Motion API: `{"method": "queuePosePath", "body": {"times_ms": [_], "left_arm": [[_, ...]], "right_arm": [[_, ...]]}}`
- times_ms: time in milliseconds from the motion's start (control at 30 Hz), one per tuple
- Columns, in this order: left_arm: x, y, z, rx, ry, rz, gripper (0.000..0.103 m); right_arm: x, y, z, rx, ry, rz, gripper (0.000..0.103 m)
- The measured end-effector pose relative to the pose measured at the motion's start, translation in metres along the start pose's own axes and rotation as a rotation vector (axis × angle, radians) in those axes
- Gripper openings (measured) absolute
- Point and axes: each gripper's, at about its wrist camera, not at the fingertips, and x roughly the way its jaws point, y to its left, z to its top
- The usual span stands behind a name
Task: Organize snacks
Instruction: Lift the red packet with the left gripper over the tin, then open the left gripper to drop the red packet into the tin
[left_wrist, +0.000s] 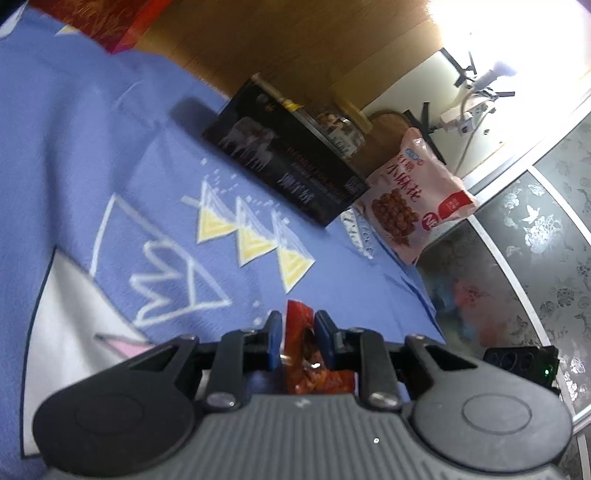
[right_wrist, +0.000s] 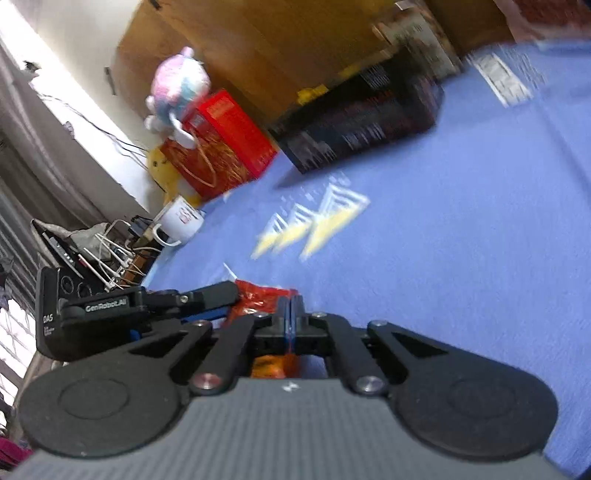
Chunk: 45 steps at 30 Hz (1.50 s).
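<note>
Blue bedspread (left_wrist: 110, 147) — red snack packet (left_wrist: 299, 339) pinched in both claws.

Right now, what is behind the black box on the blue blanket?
Behind the black box a wooden cabinet rises, with a clear jar against the box's back edge. A pink snack bag leans past its end. The jar's base is hidden by the box.

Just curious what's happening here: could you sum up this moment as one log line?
left gripper: shut on red snack packet | right gripper: shut on red snack packet | black box, pink snack bag: on blue sheet
</note>
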Motion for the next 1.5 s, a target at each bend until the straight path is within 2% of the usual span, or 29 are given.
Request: {"method": "queuePosePath", "body": {"times_ms": [167,367,600,800,933,1133,1233,1333,1500], "left_arm": [[0.002,-0.016,0.025,0.046,-0.019,-0.008,0.02],[0.016,-0.037,0.073,0.12,-0.052,-0.011,0.02],[0.055,-0.065,0.147,0.249,-0.115,0.02,0.02],[0.099,-0.065,0.195,0.288,-0.126,0.055,0.02],[0.125,-0.052,0.21,0.288,-0.122,0.093,0.02],[0.151,-0.026,0.216,0.264,-0.097,0.161,0.02],[0.149,-0.021,0.212,0.273,-0.109,0.191,0.025],[0.143,-0.022,0.21,0.281,-0.129,0.222,0.033],[0.121,-0.04,0.201,0.327,-0.184,0.267,0.034]], "right_arm": [[-0.001,0.006,0.016,-0.061,-0.046,-0.01,0.003],[0.003,0.003,0.055,-0.09,-0.12,-0.013,0.003],[0.02,-0.004,0.121,-0.129,-0.218,-0.037,0.003],[0.048,-0.017,0.172,-0.158,-0.265,-0.085,0.003],[0.073,-0.034,0.192,-0.154,-0.256,-0.121,0.003],[0.108,-0.049,0.196,-0.168,-0.2,-0.155,0.003],[0.116,-0.049,0.19,-0.184,-0.176,-0.137,0.01],[0.115,-0.047,0.186,-0.208,-0.189,-0.161,0.01],[0.09,-0.05,0.183,-0.146,-0.25,-0.15,0.011]]}}
